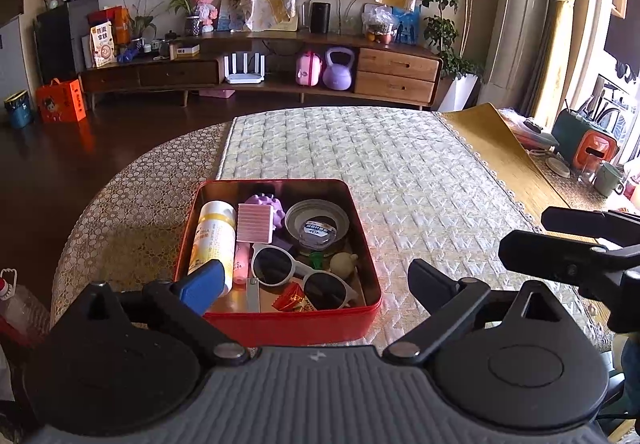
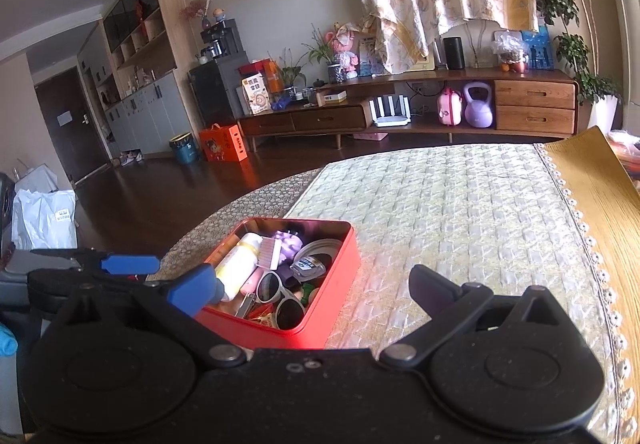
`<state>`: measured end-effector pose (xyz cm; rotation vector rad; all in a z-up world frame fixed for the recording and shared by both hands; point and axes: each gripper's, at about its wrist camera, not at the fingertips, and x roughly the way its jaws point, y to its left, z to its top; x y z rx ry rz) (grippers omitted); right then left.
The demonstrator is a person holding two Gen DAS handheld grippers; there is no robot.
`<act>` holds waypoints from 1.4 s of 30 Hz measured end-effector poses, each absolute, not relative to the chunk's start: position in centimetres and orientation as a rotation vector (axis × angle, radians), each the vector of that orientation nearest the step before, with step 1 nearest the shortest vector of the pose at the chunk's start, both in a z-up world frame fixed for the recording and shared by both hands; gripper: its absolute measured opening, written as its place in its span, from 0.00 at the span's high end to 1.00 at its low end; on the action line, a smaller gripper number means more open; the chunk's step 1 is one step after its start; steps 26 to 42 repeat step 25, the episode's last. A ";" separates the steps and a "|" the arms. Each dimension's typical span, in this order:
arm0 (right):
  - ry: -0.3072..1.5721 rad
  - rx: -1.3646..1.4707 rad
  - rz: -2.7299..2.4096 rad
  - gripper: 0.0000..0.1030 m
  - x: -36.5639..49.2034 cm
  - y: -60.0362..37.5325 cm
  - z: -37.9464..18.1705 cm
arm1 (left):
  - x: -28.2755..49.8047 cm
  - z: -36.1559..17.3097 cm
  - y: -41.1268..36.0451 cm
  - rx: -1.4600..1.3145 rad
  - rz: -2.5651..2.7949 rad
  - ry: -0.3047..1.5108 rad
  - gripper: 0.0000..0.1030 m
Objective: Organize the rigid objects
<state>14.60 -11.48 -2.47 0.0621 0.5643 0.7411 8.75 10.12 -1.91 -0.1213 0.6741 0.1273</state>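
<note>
Both tongs, left gripper (image 1: 316,280) and right gripper (image 2: 312,292), stand apart and empty. The red tin (image 1: 288,324) rests on the table (image 1: 400,164), full. Rigid, slippery metal; grip its side walls.

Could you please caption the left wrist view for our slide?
Open left gripper above a filled red tin holding white sunglasses on the quilted table.

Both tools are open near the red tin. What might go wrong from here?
1. The red tin is crowded; reaching for the sunglasses may snag the white bottle beside them.
2. The left tool and right tool sit close together and might collide.
</note>
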 end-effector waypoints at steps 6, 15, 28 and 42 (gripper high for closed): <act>0.561 0.068 0.720 0.00 13.9 -12.1 -2.9 | 7.8 -1.8 9.5 -0.121 0.147 0.659 0.04; 0.588 0.082 0.697 0.00 13.7 -12.7 -3.9 | 7.6 -2.5 9.0 -0.132 0.148 0.683 0.04; 0.605 0.095 0.691 0.00 14.0 -13.1 -4.4 | 7.8 -3.0 8.4 -0.141 0.152 0.710 0.04; 0.605 0.095 0.691 0.00 14.0 -13.1 -4.4 | 7.8 -3.0 8.4 -0.141 0.152 0.710 0.04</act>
